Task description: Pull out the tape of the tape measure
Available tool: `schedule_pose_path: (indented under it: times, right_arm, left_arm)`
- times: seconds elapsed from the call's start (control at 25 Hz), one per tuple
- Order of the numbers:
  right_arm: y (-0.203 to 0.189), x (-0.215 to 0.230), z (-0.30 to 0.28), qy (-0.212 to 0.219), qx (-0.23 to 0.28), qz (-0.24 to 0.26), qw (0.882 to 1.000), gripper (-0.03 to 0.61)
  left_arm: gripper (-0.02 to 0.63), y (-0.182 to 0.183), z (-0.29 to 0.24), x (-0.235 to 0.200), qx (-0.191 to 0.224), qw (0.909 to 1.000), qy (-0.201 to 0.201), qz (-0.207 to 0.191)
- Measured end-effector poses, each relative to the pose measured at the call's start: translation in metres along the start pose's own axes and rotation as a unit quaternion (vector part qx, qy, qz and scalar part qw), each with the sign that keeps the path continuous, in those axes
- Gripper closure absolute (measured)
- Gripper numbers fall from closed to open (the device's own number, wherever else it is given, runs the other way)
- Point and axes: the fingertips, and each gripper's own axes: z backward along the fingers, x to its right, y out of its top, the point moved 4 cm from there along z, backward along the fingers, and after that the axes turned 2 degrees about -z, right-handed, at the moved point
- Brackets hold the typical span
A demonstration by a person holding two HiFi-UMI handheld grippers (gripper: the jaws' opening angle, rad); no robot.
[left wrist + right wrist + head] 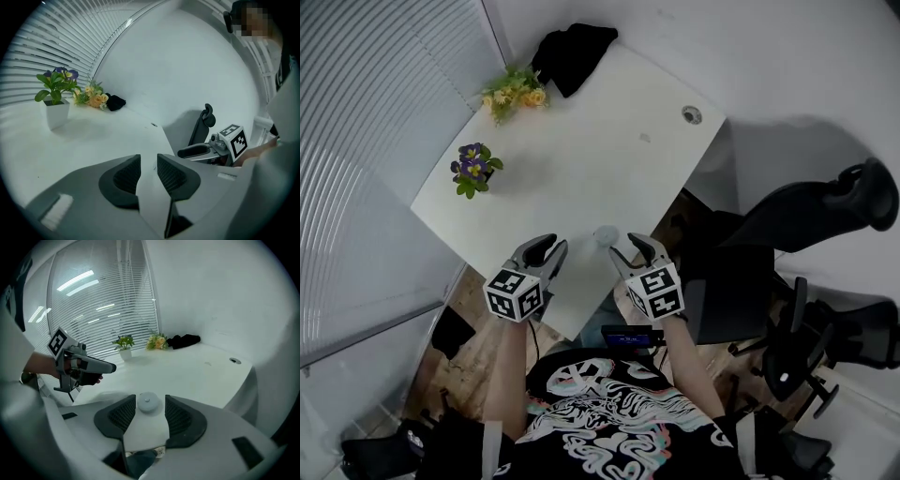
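A small round white tape measure lies flat near the front edge of the white table. My right gripper hangs just to its right, jaws open. In the right gripper view the tape measure sits at the far end of the gap between the two black pads, and neither pad presses on it. My left gripper is held to the left of the tape measure, a short way off. Its jaws are open over bare table, with nothing between the left gripper pads.
A potted purple flower stands at the table's left edge. A yellow flower bunch and a black cloth lie at the far end. A cable grommet is at the far right. Black office chairs stand to the right of the table.
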Motion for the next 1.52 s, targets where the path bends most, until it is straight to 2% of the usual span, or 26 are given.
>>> schedule_pose_path:
  times: [0.76,1.04,1.52]
  right_arm:
    - [-0.007,-0.010,-0.043,0.050,-0.046,0.111,0.991,0.330]
    - [-0.015,-0.010,-0.050,0.048,-0.060,0.127,0.989,0.333]
    - [-0.013,-0.009,-0.055,0.059,-0.069,0.108,0.990,0.359]
  left_arm:
    - [0.508,-0.019,-0.028,-0.003,-0.049,0.9987,-0.011,0.008]
    - [0.511,-0.021,-0.032,0.002,-0.053,0.9984,-0.016,0.012]
    - [0.515,-0.024,-0.029,-0.003,-0.049,0.9984,-0.016,0.022]
